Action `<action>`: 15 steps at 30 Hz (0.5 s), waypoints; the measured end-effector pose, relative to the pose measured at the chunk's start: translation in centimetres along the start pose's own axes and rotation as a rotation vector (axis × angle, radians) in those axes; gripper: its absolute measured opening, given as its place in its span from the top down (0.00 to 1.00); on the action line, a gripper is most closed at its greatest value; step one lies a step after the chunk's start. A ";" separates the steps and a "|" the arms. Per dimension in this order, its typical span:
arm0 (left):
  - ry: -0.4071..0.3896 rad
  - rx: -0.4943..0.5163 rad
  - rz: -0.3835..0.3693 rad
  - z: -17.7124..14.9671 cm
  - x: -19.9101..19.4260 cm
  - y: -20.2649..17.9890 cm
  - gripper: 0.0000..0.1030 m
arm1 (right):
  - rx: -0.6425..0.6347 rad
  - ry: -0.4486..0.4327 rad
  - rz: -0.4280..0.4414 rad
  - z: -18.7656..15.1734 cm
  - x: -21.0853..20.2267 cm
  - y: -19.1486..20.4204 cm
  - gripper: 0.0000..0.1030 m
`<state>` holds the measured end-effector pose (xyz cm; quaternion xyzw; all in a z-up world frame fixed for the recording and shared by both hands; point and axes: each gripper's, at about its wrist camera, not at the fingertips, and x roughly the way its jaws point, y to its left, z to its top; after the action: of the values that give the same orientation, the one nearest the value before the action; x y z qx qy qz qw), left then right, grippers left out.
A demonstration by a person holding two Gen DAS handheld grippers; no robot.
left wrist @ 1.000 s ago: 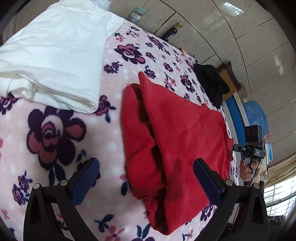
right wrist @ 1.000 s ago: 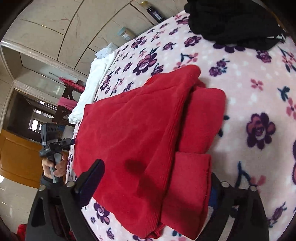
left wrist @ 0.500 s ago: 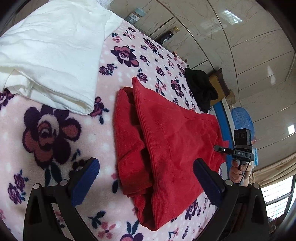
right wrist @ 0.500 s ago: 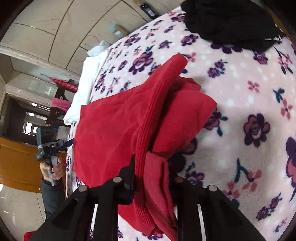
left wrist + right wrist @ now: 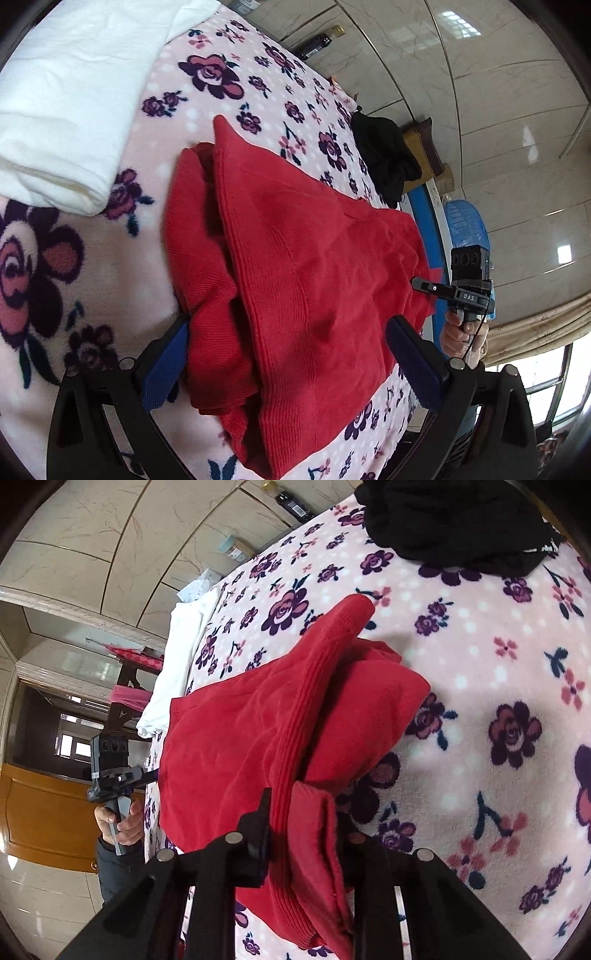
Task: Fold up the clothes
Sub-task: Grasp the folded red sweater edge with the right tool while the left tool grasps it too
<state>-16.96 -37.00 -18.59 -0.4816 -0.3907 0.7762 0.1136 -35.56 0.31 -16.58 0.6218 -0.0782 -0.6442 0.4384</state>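
Left wrist view: red sweater (image 5: 306,280) spread across the floral blanket (image 5: 74,258), partly folded, one sleeve tucked under along its left side. Left gripper (image 5: 291,363) spread wide, blue pads (image 5: 164,363) straddling the near hem without pressing it, probably lined up to take that corner for the next fold. White folded garment (image 5: 66,96) set apart at upper left, seemingly finished; black garment (image 5: 384,155) heaped further back, seemingly waiting.

Right wrist view: right gripper (image 5: 306,834) pinching the sweater's ribbed hem and a sleeve fold, having just closed on them. Cloth bunched up from the blanket at the pinch, likely so that both layers travel together when carried over.
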 end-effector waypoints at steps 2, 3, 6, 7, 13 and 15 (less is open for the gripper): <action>0.002 -0.007 0.007 0.1 0.3 -0.2 0.01 | -0.001 0.004 -0.001 0.0 0.1 -0.1 0.78; 0.003 -0.011 0.010 0.2 0.4 -0.2 0.01 | -0.001 0.005 -0.002 0.0 0.2 -0.1 0.78; 0.007 -0.006 0.047 0.3 0.5 -0.5 0.09 | -0.010 0.008 -0.004 0.0 0.4 -0.1 0.78; 0.009 0.001 0.080 0.3 0.6 -0.6 0.27 | -0.014 0.008 -0.006 0.0 0.3 0.0 0.78; 0.015 0.040 0.152 0.2 0.5 -0.4 0.74 | -0.047 0.018 -0.061 -0.2 0.4 0.3 0.78; 0.011 0.050 0.154 0.0 0.5 -0.4 0.76 | -0.059 0.025 -0.085 -0.2 0.5 0.5 0.78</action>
<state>-17.31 -36.48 -18.61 -0.5114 -0.3323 0.7896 0.0677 -35.11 -0.24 -16.73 0.6194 -0.0269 -0.6564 0.4298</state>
